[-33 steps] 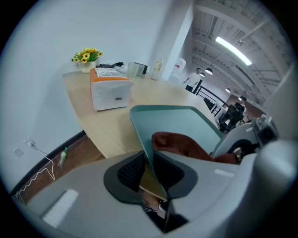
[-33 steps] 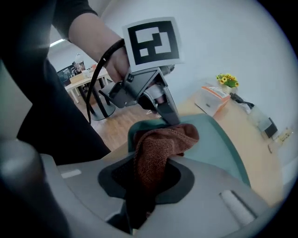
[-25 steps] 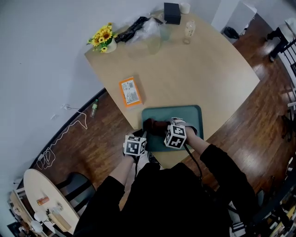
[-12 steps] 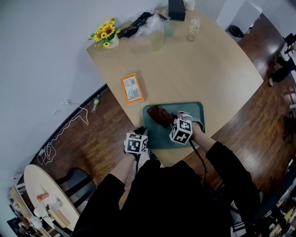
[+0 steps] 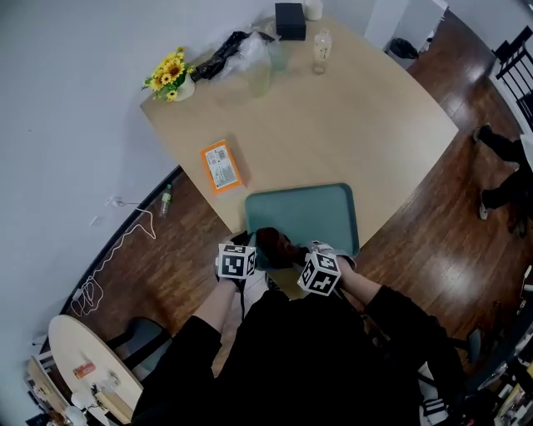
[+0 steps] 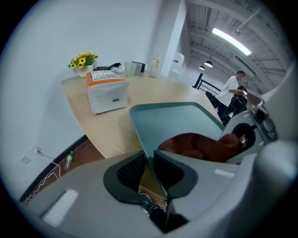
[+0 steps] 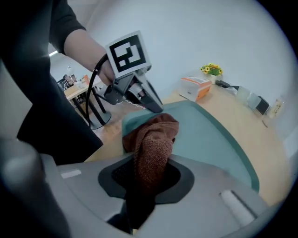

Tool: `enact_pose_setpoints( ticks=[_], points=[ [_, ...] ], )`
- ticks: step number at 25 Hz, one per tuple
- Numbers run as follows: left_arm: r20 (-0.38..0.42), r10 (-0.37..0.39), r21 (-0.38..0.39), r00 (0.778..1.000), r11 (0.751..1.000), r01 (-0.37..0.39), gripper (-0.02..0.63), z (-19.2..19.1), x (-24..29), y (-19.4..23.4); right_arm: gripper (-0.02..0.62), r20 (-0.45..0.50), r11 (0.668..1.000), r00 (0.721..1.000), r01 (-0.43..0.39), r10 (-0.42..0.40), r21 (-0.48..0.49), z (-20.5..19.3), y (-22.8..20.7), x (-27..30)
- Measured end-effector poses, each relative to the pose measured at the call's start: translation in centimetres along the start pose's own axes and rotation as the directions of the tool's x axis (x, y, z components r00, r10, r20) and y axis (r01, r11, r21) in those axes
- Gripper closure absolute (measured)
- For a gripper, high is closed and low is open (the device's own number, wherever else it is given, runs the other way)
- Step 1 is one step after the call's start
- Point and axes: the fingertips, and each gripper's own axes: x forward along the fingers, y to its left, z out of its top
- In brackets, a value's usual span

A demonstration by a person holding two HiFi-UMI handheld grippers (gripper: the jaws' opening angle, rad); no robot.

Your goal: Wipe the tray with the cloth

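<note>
A teal tray (image 5: 321, 212) lies at the near edge of the wooden table (image 5: 350, 125). My left gripper (image 5: 247, 244) is shut on the tray's near-left rim; in the left gripper view the rim (image 6: 139, 135) runs between its closed jaws (image 6: 148, 162). A brown cloth (image 5: 273, 244) rests bunched on the tray's near-left part, with my right gripper (image 5: 293, 253) shut on it. In the right gripper view the cloth (image 7: 151, 139) rises from between the jaws of that gripper (image 7: 150, 173) over the tray (image 7: 209, 135), and the left gripper (image 7: 151, 103) is just beyond it.
An orange-and-white box (image 5: 221, 165) lies on the table left of the tray. At the far edge are a pot of sunflowers (image 5: 169, 83), a black bag (image 5: 223, 52), a black box (image 5: 290, 21) and a glass jar (image 5: 321, 46). A person (image 6: 235, 90) stands far off.
My right gripper carried the cloth toward the tray's far-left corner, then drew it back to the near edge. The left gripper kept its hold on the rim.
</note>
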Motion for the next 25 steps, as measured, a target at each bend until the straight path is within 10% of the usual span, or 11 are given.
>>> enact_pose_setpoints(
  ticks=[13,25],
  points=[
    [-0.028,0.007,0.007,1.0,1.0,-0.007,0.558,0.3,0.1,-0.2,0.517,-0.179,0.925,0.935,0.336,-0.305,0.179,-6.8,-23.6,-5.3],
    [-0.019,0.019,0.004,1.0,1.0,-0.019,0.558,0.1,0.0,-0.1,0.515,-0.05,0.992,0.992,0.115,-0.117,-0.041,-4.8,-2.6,-3.7]
  ],
)
